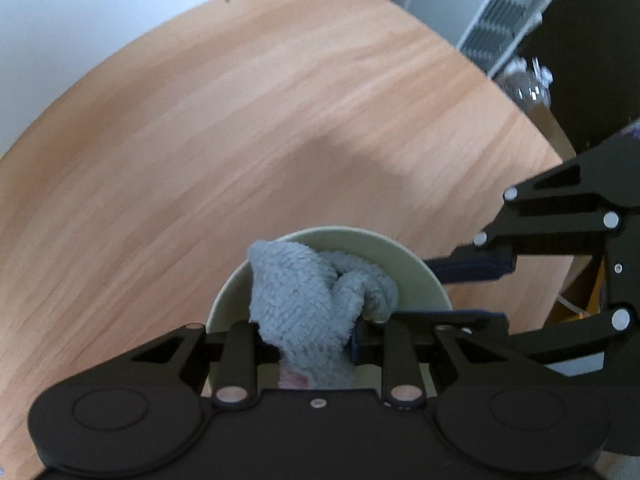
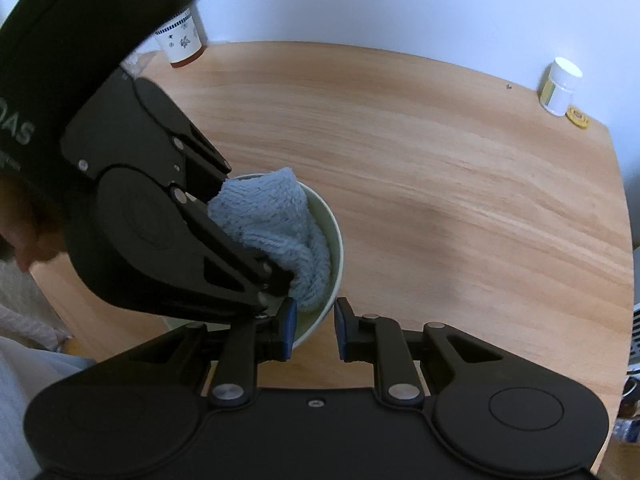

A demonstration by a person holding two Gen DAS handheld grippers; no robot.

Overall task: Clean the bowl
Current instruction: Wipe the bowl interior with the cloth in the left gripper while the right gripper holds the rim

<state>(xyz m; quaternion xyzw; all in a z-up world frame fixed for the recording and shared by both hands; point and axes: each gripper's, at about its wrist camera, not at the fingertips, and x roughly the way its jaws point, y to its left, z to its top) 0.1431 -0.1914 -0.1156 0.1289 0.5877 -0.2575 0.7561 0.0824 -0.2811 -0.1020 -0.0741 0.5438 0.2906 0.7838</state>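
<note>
A pale green bowl stands on the wooden table. A grey-blue fluffy cloth is bunched inside it. My left gripper points down into the bowl and is shut on the cloth. My right gripper comes in from the bowl's near side, one blue pad inside the wall and one outside, shut on the rim. The bottom of the bowl is hidden by the cloth and the left gripper.
A patterned mug stands at the far left of the table. A white bottle and a yellow disc sit at the far right corner. A white shelf stands past the table edge. A hand holds the left gripper.
</note>
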